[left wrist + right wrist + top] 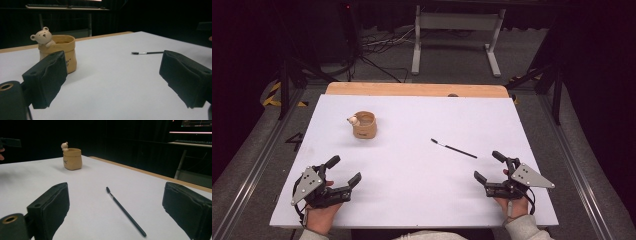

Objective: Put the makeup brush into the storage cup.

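A tan pot with a small bear figure on its rim (364, 124) (58, 51) (72, 158) stands upright on the left half of the white table (412, 150). A thin black brush (453, 148) (147, 52) (125, 212) lies flat right of centre, its bristle end toward the pot. Near the front left corner my left gripper (346, 169) (113, 82) rests open, nothing between its jaws, pointing toward the pot and brush. My right gripper (486, 165) (116, 215) is open near the front right, empty, with the brush lying just beyond its jaws.
A wooden strip (417, 89) runs along the table's far edge. Beyond it stand a white metal frame (457, 35) and loose cables (382, 45) on the floor. Dark stands flank both sides of the table.
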A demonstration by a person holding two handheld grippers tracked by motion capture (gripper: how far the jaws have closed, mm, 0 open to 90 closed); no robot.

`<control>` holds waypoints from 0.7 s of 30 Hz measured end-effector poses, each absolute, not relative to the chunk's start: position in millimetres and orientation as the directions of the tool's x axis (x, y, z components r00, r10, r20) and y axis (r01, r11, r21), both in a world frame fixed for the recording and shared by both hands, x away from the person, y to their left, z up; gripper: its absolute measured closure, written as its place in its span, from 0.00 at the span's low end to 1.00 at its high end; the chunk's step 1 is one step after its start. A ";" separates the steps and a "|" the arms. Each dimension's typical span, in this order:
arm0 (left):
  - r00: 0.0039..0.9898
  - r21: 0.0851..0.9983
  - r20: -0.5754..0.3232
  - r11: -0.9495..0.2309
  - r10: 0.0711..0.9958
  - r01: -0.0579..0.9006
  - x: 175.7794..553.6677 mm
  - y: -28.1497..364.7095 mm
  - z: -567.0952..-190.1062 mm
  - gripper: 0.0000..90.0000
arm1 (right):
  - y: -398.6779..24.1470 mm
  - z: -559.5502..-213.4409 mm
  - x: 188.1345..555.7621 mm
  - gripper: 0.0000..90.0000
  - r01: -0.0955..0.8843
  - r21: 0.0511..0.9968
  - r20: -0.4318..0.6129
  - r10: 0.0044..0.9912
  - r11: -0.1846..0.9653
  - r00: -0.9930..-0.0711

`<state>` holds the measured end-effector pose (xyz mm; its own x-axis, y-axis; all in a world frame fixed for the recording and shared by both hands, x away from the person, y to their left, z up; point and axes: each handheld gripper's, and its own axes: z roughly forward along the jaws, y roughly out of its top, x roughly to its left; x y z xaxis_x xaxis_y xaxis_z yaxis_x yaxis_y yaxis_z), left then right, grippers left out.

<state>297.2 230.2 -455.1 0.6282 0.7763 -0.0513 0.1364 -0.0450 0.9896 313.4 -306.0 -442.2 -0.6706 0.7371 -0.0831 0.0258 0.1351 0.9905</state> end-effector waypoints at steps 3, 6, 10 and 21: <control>0.631 0.990 -0.063 -0.033 0.773 0.138 297.5 231.2 -455.5 0.10 | -308.4 -441.4 313.5 0.08 0.026 0.992 -0.076 0.744 0.124 -0.664; 0.639 0.990 -0.081 -0.012 0.765 0.139 297.7 231.8 -455.2 0.10 | -310.0 -441.5 314.0 0.08 0.026 0.992 -0.073 0.746 0.120 -0.662; 0.646 0.990 -0.082 -0.013 0.759 0.141 297.7 231.3 -455.7 0.10 | -309.0 -441.1 314.4 0.09 0.025 0.992 -0.078 0.741 0.128 -0.667; 0.640 0.990 -0.092 0.002 0.763 0.141 298.1 232.4 -453.7 0.08 | -310.2 -440.7 312.3 0.11 0.031 0.991 -0.074 0.738 0.128 -0.671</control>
